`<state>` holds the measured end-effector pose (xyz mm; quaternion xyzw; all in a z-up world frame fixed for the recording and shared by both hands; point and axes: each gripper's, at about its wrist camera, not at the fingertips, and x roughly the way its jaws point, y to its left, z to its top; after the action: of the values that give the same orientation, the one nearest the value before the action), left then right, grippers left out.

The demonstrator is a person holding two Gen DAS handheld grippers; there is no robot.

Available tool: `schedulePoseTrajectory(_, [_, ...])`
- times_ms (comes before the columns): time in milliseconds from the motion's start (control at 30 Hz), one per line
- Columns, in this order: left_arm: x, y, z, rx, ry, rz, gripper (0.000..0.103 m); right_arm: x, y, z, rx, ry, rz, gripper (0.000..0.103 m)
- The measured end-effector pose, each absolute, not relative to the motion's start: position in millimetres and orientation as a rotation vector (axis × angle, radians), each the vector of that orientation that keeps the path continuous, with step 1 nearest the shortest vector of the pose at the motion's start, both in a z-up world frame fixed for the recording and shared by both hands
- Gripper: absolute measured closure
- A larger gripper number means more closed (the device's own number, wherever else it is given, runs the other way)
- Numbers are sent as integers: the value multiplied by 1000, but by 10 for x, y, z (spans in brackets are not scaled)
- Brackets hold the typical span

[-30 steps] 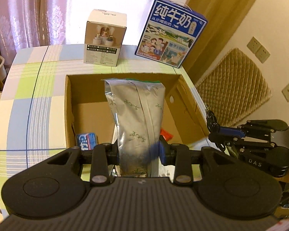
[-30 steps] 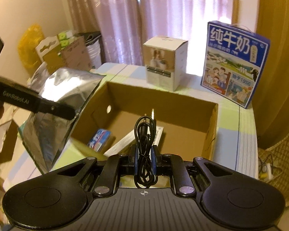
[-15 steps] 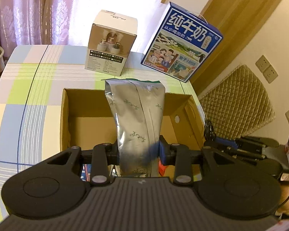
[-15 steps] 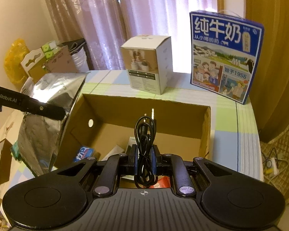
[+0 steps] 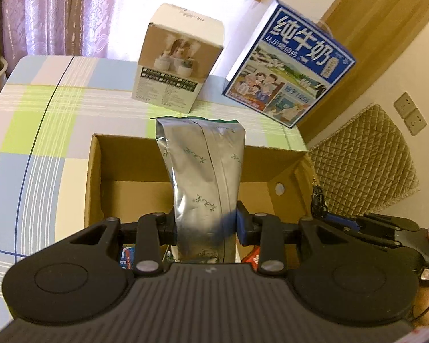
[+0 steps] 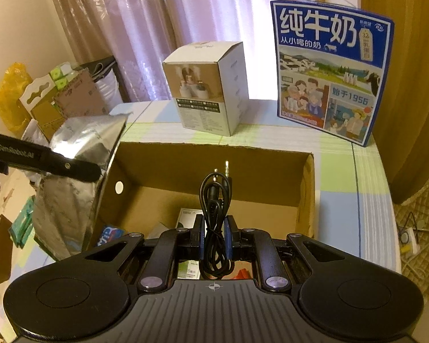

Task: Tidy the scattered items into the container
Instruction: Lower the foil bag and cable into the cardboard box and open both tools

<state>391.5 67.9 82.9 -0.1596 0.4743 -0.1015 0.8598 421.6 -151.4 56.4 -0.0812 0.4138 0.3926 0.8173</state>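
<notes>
An open cardboard box [image 5: 95,177] [image 6: 307,188] stands on the checked tablecloth. My left gripper [image 5: 206,228] is shut on a silver foil pouch [image 5: 206,171] and holds it upright over the box's near side. The pouch also shows at the left of the right wrist view [image 6: 71,177]. My right gripper [image 6: 214,235] is shut on a coiled black audio cable [image 6: 214,200], held above the box's near edge. Inside the box lie a blue packet [image 6: 110,233], a white carton [image 6: 187,217] and a red item [image 5: 251,257].
A white product box [image 5: 177,57] [image 6: 208,88] and a blue milk carton case [image 5: 291,63] [image 6: 329,68] stand on the table behind the cardboard box. Clutter of boxes and bags [image 6: 43,100] lies off the table's left. A quilted chair [image 5: 366,160] is to the right.
Both grippers have moved forward and risen over the box with their loads still held. The box now sits lower and closer in both views.
</notes>
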Motion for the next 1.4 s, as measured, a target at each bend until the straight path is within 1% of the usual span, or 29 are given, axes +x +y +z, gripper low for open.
schedulePoseTrajectory(167, [3962,709,625,-341,1031,-199,75,4254,-1449,458,-176,896,832,93])
schedulePoseTrajectory(200, [3960,719,608,-349,1030,-200,74,4260,-1441,439,-175,899,831,93])
schedulePoseTrajectory(233, [3952,734,586,-359,1030,-205,71,4265,-1436,420,-175,902,829,93])
schedulePoseTrajectory(333, [3911,755,546,-362,1023,-209,70,4280,-1428,370,-171,909,824,93])
schedulePoseTrajectory(433, [3833,767,525,-351,1009,-215,64,4291,-1429,338,-167,914,817,93])
schedulePoseTrajectory(733, [3636,768,496,-338,993,-245,63,4311,-1435,338,-143,897,802,92])
schedulePoseTrajectory(767, [3619,766,496,-340,991,-246,61,4309,-1429,345,-147,888,810,90])
schedulePoseTrajectory(800, [3606,766,494,-341,989,-248,59,4307,-1426,351,-150,885,810,75])
schedulePoseTrajectory(833, [3585,771,495,-340,985,-249,55,4301,-1436,360,-146,877,806,58])
schedulePoseTrajectory(867, [3567,772,496,-339,980,-249,52,4291,-1453,373,-141,866,804,53])
schedulePoseTrajectory(900, [3547,772,499,-336,976,-250,51,4283,-1466,382,-140,860,800,51])
schedulePoseTrajectory(1067, [3458,777,506,-332,960,-250,47,4268,-1556,398,-120,867,791,51])
schedulePoseTrajectory(1300, [3261,780,583,-313,938,-252,46,4112,-1747,492,-109,849,787,50])
schedulePoseTrajectory(1400, [3122,779,649,-298,927,-254,43,3988,-1850,584,-95,834,792,49])
